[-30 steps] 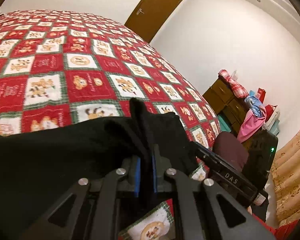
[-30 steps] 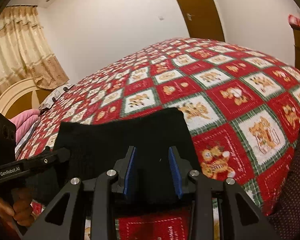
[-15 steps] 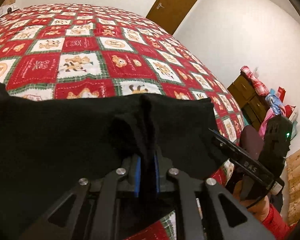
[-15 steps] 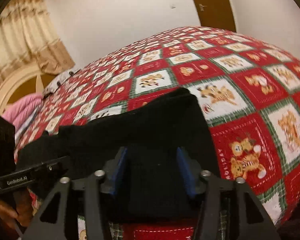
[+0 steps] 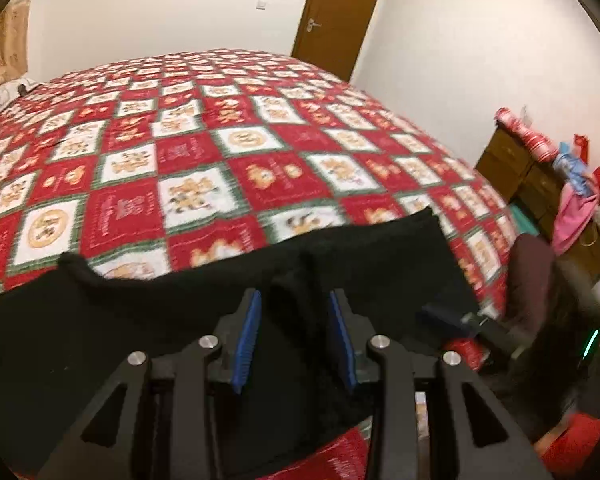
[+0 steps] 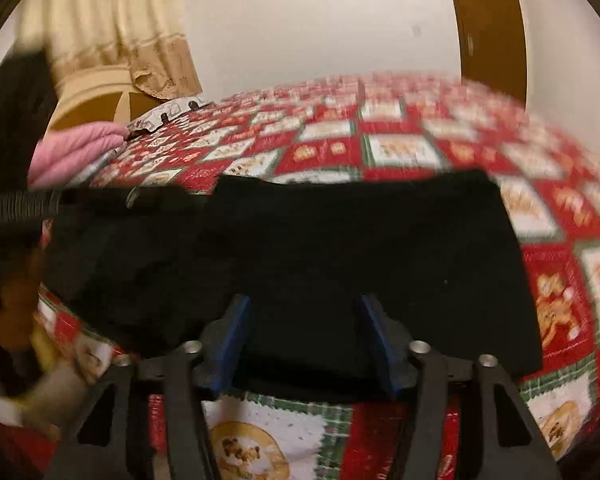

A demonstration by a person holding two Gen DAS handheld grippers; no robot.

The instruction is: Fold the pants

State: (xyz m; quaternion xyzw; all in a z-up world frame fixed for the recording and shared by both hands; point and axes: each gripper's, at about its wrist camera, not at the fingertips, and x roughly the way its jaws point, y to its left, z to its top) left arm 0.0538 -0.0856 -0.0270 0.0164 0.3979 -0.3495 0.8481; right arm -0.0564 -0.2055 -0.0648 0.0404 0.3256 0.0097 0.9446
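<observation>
Having just let go: left gripper (image 5: 296, 316) jaws opening within the last moment, blue pads (image 5: 247, 336) no longer pinching the raised fold of the black pants (image 5: 380, 264) as a second ago, cloth ridge now standing loose between them without being pressed. Likewise spreading wider at the right gripper (image 6: 306, 332), jaws having just been opening, pads (image 6: 232, 336) standing clear on either side of the flat near edge of the pants (image 6: 340, 240), dark fabric lying between and below them, not clamped. Lying spread across the near edge of the bed, on the red, white and green patchwork quilt (image 5: 188, 160), folded into a broad dark band running left to right, far edge straight, right corner squared off. Showing at the right of the left wrist view, the other gripper's body, just past the pants' right end. Blurring heavily in the right wrist view, quilt squares (image 6: 400, 148) smeared sideways. Standing at the far wall, a brown door (image 5: 336, 16); sitting at the right, a wooden dresser (image 5: 536, 184) piled with pink and red clothes. Hanging at the far left of the right wrist view, beige curtains (image 6: 112, 24), with a pink pillow (image 6: 76, 152) at the head of the bed.
</observation>
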